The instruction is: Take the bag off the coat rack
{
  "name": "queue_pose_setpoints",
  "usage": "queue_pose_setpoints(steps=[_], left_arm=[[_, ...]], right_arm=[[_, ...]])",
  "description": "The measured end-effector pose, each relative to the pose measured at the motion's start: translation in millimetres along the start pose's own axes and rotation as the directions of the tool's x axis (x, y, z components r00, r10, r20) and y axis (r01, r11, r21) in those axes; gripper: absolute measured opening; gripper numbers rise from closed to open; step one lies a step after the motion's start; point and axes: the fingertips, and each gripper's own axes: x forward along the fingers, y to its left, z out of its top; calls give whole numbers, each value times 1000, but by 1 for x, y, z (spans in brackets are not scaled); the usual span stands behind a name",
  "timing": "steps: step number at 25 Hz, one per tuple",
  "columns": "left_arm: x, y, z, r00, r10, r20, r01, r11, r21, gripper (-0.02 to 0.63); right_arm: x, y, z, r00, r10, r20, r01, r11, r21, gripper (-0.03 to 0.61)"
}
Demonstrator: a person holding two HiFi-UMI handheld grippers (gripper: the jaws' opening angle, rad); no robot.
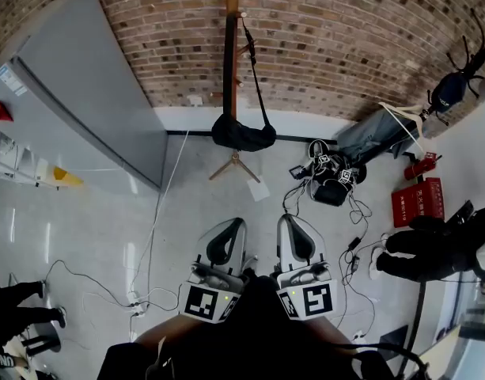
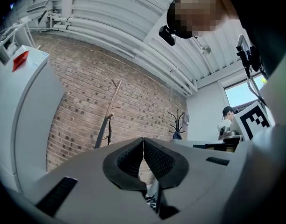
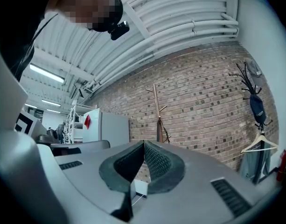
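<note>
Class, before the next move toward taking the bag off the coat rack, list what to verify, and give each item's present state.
1. Black bag hangs from the wooden coat rack by its strap: ok.
2. Left tongs open to grasp: not ok, shut and empty.
3. Right tongs open: not ok, shut and empty.
4. Tongs near the bag: not ok, both are far short of it.
5. Floor ahead free: not ok, a white cable trails there.

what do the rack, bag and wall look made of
Rack: wood, seemingly; warm brown pole with pegs. Bag: black soft fabric or similar; it sags limply. Wall: bare brick, matte, with mortar lines.
</note>
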Motion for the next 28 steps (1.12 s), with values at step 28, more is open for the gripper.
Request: queue_pose_setpoints(steps=[28], left_arm=[[50,46,-17,994,112,9,-111,994,-5,18]], right_arm=[[46,-45,-16,999,31,-18,-30,998,48,18]])
